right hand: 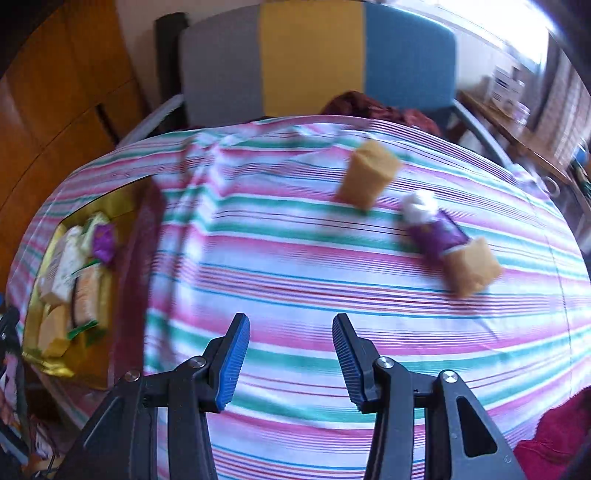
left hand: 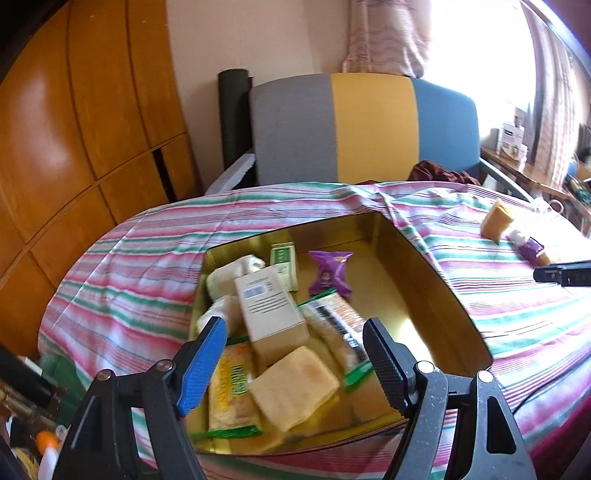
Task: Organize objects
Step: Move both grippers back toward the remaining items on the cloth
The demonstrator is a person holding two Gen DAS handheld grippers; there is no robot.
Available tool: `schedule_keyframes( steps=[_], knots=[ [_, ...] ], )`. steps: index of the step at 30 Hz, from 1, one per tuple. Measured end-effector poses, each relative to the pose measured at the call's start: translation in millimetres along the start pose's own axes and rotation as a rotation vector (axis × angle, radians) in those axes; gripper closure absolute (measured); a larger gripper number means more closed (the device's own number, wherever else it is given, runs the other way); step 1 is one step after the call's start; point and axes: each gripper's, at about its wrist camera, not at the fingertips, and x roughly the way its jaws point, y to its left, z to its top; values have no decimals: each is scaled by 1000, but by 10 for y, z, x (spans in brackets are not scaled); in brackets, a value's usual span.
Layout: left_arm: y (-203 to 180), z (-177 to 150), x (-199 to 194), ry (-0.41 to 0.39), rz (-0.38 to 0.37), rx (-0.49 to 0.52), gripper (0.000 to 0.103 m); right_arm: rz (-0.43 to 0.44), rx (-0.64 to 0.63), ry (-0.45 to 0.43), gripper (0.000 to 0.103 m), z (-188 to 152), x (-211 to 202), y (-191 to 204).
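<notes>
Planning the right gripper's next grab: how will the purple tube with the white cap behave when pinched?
The purple tube lies on its side, so it may roll. It looks soft, probably squashing between the right gripper fingers. It touches a yellow sponge, likely nudging it.

daylight from blown-out window (left hand: pixel 491 48) upper right; motion blur throughout; strong fisheye bending, dark corners.

A striped cloth (right hand: pixel 332 266) in pink, green and white covers the counter, rumpled near its far edge. Behind it stands a chair (left hand: pixel 365 125) with a back in grey, yellow and blue panels, and a dark red garment (left hand: pixel 439 173) lies bunched on its seat. To the left runs a glossy wooden wardrobe (left hand: pixel 74 129). A patterned curtain (left hand: pixel 388 33) hangs by the bright window, with a cluttered wooden side shelf (left hand: pixel 524 170) at the right.
</notes>
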Motion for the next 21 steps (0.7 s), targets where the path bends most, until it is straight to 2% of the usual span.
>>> schedule_keyframes(
  steps=[7,12,15,21],
  knots=[
    [-333,176,33,-1,-93,39,26,-94,153,-7,56,96,27,-695],
    [-657,366,92,-6,-158,86,26,-149,293,-22,56,43,60,-1216],
    [-883,494,155,-1,-200,110,26,-150,370,-23,56,-29,82,-1429],
    [-1407,746,344,15,-262,174,26,-90,465,-29,56,-92,113,-1620]
  ],
)
